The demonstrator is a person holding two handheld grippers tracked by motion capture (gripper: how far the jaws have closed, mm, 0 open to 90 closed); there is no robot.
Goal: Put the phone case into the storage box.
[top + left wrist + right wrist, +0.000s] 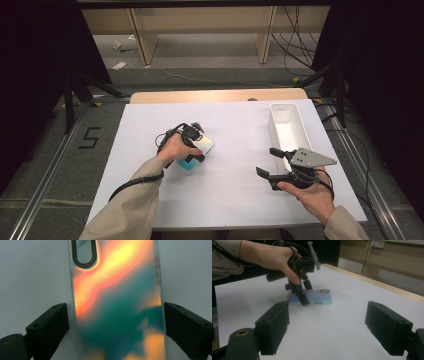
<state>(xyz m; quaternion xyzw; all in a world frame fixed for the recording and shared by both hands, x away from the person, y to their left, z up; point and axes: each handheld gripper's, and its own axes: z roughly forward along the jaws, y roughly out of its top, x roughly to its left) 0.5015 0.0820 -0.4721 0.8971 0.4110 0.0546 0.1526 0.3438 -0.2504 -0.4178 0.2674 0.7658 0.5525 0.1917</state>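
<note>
A phone case (204,145) with an iridescent orange and teal back (117,302) lies flat on the white table sheet, left of centre. My left gripper (192,159) points down over it, open, one jaw on each long side of the case (318,298); a narrow gap shows on one side. In the right gripper view the left gripper (304,293) stands on the case's near end, with a hand around it. My right gripper (266,161) hovers open over the right part of the sheet with nothing between its jaws (327,325).
A long white tray (270,125) lies at the right of the sheet, just beyond the right gripper. The white sheet (230,190) covers a wooden table. Cables, black stands and shelving stand on the floor behind.
</note>
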